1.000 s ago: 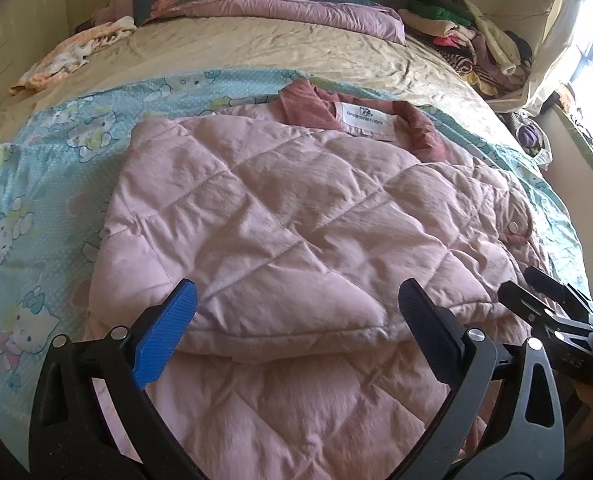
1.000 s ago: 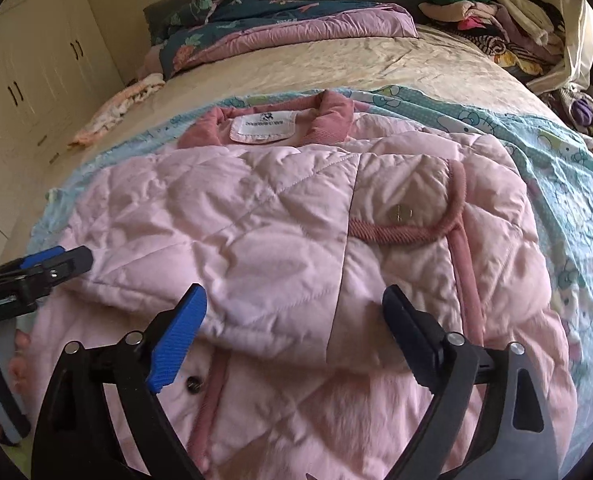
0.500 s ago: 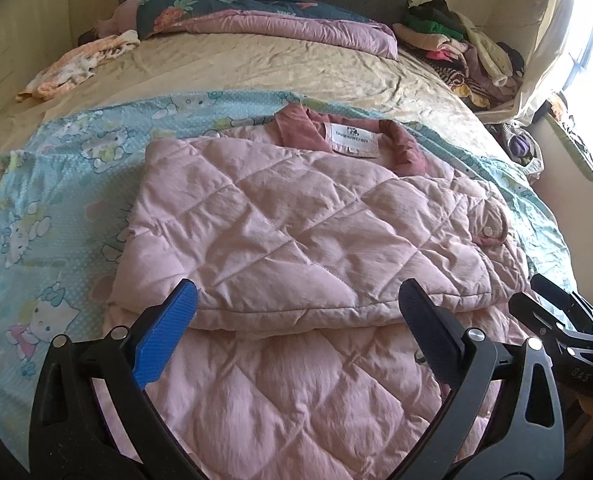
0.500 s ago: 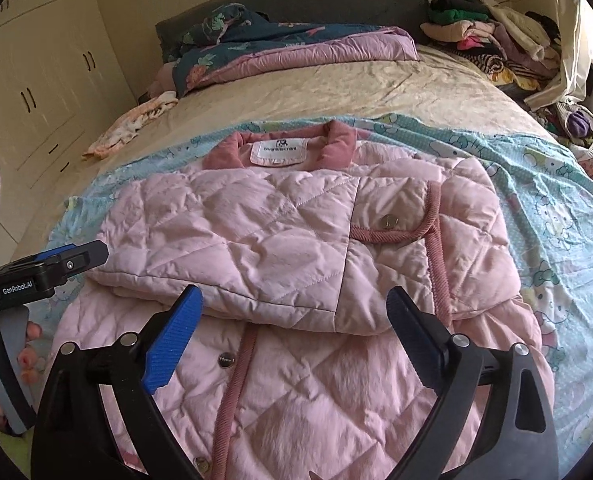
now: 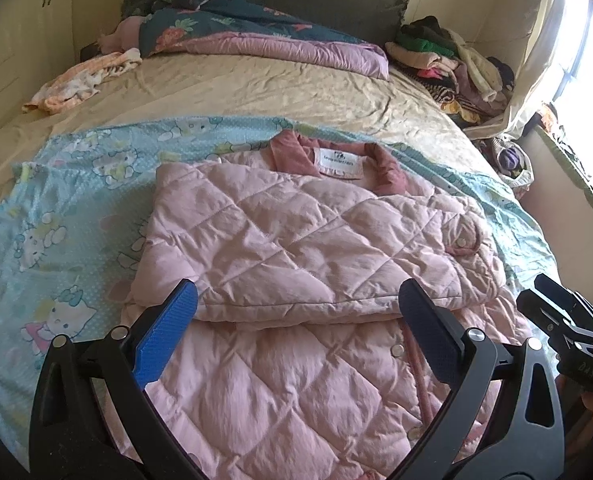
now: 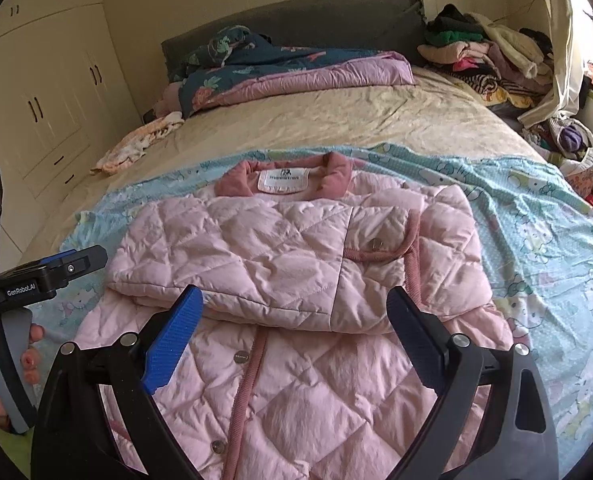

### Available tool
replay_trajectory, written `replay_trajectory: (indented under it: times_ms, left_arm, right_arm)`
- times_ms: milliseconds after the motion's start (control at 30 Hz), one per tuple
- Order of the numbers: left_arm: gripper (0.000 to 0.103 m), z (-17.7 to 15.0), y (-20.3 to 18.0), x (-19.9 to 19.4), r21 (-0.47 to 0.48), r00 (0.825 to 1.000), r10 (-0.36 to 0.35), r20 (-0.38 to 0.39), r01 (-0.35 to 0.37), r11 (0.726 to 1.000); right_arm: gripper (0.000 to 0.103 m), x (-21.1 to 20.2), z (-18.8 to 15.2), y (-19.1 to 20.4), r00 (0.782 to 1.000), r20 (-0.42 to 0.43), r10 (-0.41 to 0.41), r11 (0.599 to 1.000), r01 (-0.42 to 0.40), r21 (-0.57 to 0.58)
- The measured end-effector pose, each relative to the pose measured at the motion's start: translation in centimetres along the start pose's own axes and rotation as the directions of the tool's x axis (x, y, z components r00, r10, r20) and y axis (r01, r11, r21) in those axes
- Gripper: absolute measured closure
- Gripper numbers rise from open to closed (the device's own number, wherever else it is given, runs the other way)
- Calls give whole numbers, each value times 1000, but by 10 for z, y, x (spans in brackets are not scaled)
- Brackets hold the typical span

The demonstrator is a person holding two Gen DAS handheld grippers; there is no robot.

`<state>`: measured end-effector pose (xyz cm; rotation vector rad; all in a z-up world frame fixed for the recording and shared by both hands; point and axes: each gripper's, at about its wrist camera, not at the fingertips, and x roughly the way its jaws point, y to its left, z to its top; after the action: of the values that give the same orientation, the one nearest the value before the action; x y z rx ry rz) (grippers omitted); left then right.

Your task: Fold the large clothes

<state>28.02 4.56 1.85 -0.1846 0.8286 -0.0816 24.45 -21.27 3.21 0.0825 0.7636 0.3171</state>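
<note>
A pink quilted jacket (image 5: 296, 248) lies on a light blue cartoon sheet (image 5: 56, 208) on the bed, collar and white label at the far end. Both sleeves are folded across its upper half, and the lower half with snap buttons lies nearest me. It also shows in the right wrist view (image 6: 288, 264). My left gripper (image 5: 296, 336) is open and empty above the jacket's lower part. My right gripper (image 6: 292, 340) is open and empty over the button placket. The right gripper shows at the right edge of the left wrist view (image 5: 564, 332); the left gripper shows at the left of the right wrist view (image 6: 44, 276).
A beige bedspread (image 6: 336, 120) covers the bed beyond the sheet. A folded floral and purple quilt (image 6: 288, 72) lies by the dark headboard. A clothes pile (image 6: 488, 56) sits at the far right. A small garment (image 6: 136, 144) lies at the left. Wardrobes (image 6: 44, 100) stand left.
Both grippers have pulled back and risen from the jacket, so more of its lower half and of the bed shows. Both stay open and empty. The jacket has not moved.
</note>
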Motion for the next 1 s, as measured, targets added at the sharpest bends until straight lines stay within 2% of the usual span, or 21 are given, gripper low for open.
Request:
replay_trajectory:
  times_ms: [1000]
  left_arm:
    - [9, -23, -4, -81, 8, 994, -15, 110, 14, 1000]
  right_arm:
    - [10, -98, -4, 14, 986, 164, -6, 1000, 9, -20]
